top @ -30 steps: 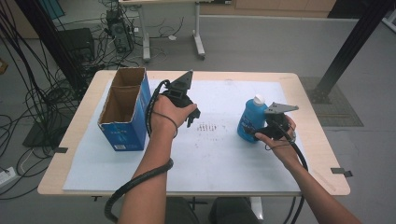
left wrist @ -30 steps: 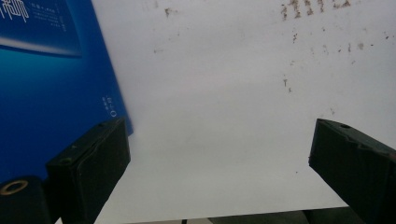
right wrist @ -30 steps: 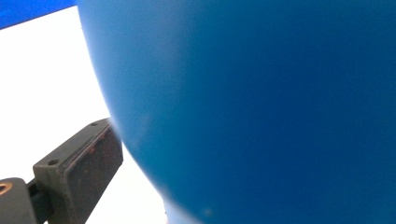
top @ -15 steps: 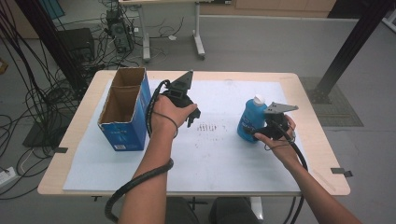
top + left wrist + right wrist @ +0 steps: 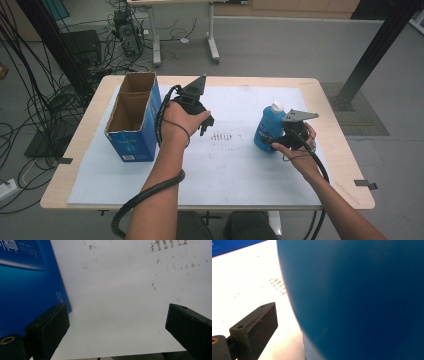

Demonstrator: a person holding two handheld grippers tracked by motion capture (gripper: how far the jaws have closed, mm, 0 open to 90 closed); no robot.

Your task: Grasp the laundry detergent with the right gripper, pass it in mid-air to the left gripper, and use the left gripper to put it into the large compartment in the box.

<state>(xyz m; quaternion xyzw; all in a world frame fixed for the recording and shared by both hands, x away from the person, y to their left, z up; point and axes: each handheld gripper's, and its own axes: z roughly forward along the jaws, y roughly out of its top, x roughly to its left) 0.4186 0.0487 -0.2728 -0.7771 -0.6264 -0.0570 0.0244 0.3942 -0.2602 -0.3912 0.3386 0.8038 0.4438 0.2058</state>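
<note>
The left gripper (image 5: 199,118) hangs left of the frame's middle in the high view, its jaws wide apart over bare white sheet with nothing between them; in its own view the blue side of the box (image 5: 27,287) sits close at the left. That open cardboard box (image 5: 131,116) stands at the left of the table (image 5: 340,150). A patch of small brown specks (image 5: 227,136) marks the centre of the sheet. At the right, the right gripper (image 5: 280,137) is pressed up against the blue bottle (image 5: 267,127), which stands upright with its white cap on. I cannot tell whether its jaws are closed on it. Nothing has shifted over the last second, so I'd guess the bottle is about to be lifted.
</note>
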